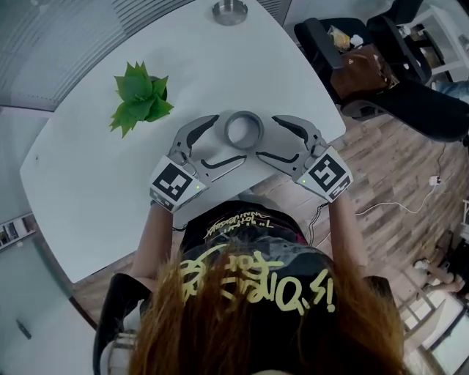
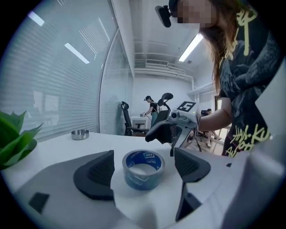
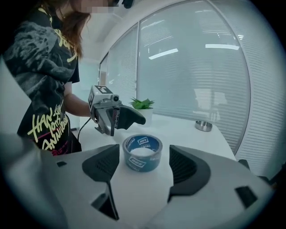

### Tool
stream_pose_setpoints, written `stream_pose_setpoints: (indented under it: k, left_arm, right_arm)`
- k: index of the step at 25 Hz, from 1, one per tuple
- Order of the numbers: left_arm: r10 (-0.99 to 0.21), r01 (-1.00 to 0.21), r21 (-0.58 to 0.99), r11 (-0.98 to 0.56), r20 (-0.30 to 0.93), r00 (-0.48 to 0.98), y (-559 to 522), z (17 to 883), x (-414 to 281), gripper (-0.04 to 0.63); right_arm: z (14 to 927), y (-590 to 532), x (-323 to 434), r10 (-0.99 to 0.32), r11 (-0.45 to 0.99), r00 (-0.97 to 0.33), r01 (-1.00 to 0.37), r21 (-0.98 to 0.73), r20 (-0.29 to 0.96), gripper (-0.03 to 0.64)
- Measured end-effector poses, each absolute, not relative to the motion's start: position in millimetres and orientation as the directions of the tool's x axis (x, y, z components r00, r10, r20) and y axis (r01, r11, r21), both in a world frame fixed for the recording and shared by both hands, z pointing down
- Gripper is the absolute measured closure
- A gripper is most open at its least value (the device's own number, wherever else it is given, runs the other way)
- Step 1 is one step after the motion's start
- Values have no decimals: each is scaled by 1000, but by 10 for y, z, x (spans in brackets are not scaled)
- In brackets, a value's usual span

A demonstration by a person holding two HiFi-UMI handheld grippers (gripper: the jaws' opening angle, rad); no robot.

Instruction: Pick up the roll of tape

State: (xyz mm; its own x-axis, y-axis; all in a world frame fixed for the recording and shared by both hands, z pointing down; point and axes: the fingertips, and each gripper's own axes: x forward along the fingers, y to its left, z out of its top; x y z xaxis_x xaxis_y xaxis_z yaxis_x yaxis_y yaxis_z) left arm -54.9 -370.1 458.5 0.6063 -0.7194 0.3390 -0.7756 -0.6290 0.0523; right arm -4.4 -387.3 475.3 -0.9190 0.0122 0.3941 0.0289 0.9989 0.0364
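The roll of tape (image 1: 243,130) lies flat, hole up, on the white tabletop (image 1: 95,190), just above the middle of the head view and close to the tabletop's near edge. In both gripper views it sits low in the middle of the frame, its inner core printed blue.

The left hand-held gripper (image 1: 222,139) comes in from the lower left and the right hand-held gripper (image 1: 267,137) from the lower right, with their tips on either side of the roll. The jaws of each stand wide apart. In each gripper's own view the roll lies ahead between the two dark pads, with bare tabletop showing on both sides of it, so neither grips it. Each gripper appears in the other's view just behind the roll.

A green plant (image 1: 139,99) stands on the tabletop at the upper left of the head view, well apart from the roll. A round metal dish (image 1: 229,12) sits at the top edge. At the upper right, off the tabletop, a black office chair (image 1: 381,66) stands on a wooden floor (image 1: 396,190). The person's black shirt (image 1: 256,282) with yellow lettering fills the bottom of the frame
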Motion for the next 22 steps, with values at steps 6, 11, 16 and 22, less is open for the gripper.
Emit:
stream_pose_setpoints:
  k: [6, 11, 16, 22]
  left_arm:
    - [-672, -755, 14, -655, 446, 591, -3752, 4924, -515, 179]
    - [-623, -722, -33, -692, 532, 573, -3780, 5104, -461, 179]
    - [-600, -709, -12, -705, 543, 588, -3813, 5142, -460, 202]
    - [-574, -688, -1, -726, 553, 605, -3818, 5159, -459, 222]
  right_arm:
    - [5033, -3854, -136, 63, 988, -864, 125, 92, 499, 287]
    - [5107, -3850, -224, 107, 978, -841, 184, 96, 530, 287]
    - [5132, -3827, -294, 135, 976, -849, 202, 78, 511, 287]
    - [5159, -3837, -307, 142, 982, -861, 183, 38, 489, 288]
